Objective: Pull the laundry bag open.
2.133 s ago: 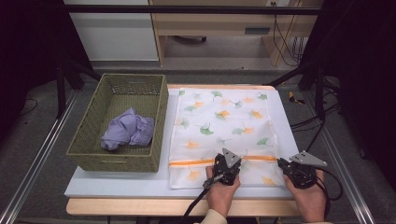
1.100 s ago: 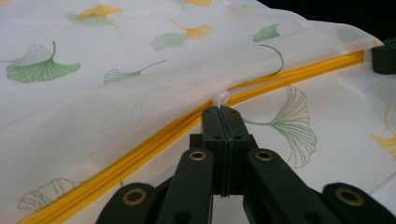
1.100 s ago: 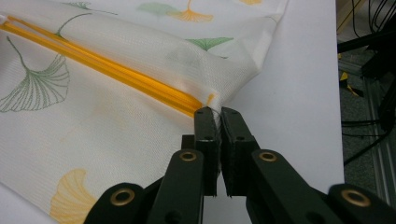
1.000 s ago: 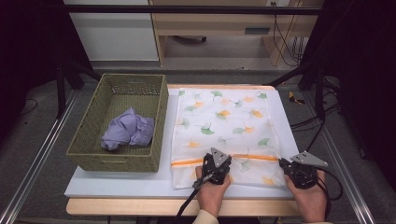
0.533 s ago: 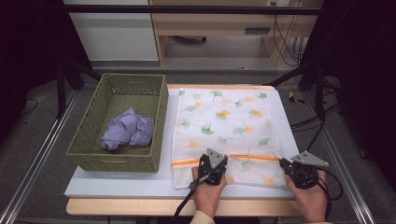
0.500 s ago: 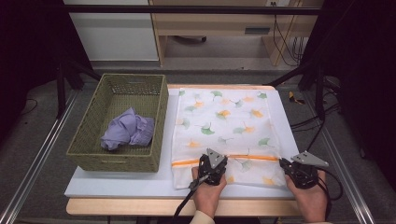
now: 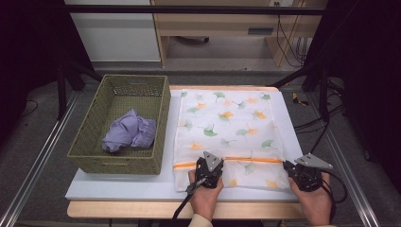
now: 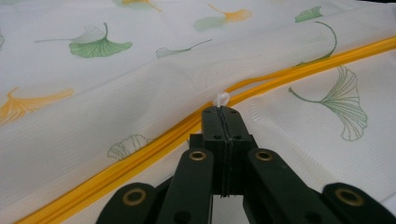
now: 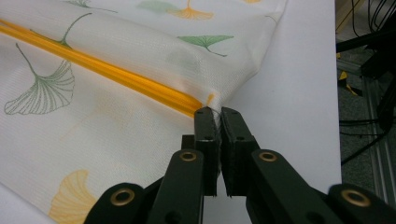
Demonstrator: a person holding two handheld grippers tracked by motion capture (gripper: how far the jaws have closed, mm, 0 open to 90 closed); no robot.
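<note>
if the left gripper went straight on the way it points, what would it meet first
Probably the yellow zipper right ahead; the left gripper is shut on its white pull tab, with the laundry bag cloth beyond.

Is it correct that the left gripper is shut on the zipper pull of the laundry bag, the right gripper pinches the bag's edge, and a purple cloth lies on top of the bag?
Not quite. The purple cloth lies in the green basket beside the laundry bag, as the high view shows. The left gripper is shut on the zipper pull, and the right gripper pinches the bag's edge.

High view overlooks table; gripper views closely share laundry bag (image 7: 227,127).
</note>
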